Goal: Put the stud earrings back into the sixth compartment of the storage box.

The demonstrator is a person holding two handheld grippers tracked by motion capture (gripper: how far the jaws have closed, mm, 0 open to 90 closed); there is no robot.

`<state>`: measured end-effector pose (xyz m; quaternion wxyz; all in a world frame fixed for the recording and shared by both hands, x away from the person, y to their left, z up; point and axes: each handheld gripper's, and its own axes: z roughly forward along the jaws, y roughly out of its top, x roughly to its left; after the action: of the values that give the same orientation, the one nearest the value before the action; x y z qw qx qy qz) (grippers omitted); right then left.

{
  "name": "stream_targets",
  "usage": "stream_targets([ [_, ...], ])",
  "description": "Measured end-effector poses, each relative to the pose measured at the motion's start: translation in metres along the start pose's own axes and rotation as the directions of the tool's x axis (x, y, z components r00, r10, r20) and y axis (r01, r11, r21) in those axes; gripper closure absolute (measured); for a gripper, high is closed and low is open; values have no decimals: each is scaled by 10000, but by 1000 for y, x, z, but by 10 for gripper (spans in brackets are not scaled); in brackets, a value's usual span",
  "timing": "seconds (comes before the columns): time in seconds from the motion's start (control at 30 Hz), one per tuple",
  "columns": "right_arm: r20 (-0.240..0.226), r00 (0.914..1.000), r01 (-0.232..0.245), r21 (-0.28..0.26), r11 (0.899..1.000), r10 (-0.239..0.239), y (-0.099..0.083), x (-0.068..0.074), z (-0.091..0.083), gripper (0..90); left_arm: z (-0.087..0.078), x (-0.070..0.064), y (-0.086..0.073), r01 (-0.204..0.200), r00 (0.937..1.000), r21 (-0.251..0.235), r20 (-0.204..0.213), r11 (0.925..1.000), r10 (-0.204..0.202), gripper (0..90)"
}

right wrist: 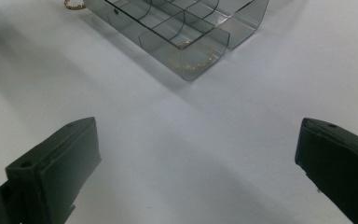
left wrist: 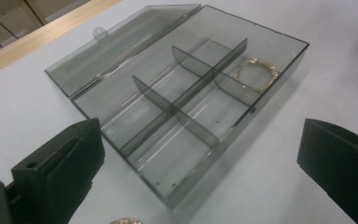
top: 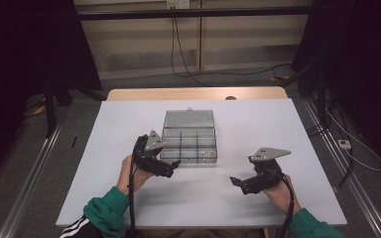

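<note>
At centre of the high view, on the white worktop (top: 129, 139): smoky clear box (top: 189, 142), lid (top: 189, 118) laid back flat toward the top of the frame, interior split by dividers into compartments. Just below and left of the box, left tongs (top: 171, 166), tips close to the box's lower left corner; lower right of centre, well apart from the box, right tongs (top: 238, 182), tips pointing left. Green sleeves at the bottom edge.

In the left gripper view, jaws spread wide at the lower corners, nothing between them; box (left wrist: 182, 100) across the middle, gold bracelet (left wrist: 256, 73) lying in the compartment at right of centre. Second gold piece (left wrist: 126, 220) on the worktop at the bottom edge, just outside the box, mostly cut off.

In the right gripper view, jaws likewise released and empty over bare worktop; box (right wrist: 177, 28) at top centre, gold chain (right wrist: 200, 58) seen through its near corner wall, another gold piece (right wrist: 74, 5) outside the box at upper left.
</note>
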<state>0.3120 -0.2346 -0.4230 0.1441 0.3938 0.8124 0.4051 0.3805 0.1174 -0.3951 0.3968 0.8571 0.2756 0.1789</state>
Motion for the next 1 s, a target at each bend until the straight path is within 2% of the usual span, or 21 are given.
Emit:
stream_targets([
  [0.27,28,10000,-9,-31,10000,10,0,-1,-1,0,-9,16,-10,394,9985,86,-371,9992,-391,1],
  [0.53,28,10000,0,-13,10000,0,0,0,-1,0,-15,33,-21,900,9930,241,-786,9957,-878,3],
  [0.63,2,10000,-4,-7,10000,4,0,0,-1,0,-16,37,-25,1082,9912,303,-796,9937,-1055,15],
  [1.0,6,10000,-51,11,10000,51,-1,0,-3,0,-10,34,-35,1118,9915,921,-775,9895,-1048,80],
])
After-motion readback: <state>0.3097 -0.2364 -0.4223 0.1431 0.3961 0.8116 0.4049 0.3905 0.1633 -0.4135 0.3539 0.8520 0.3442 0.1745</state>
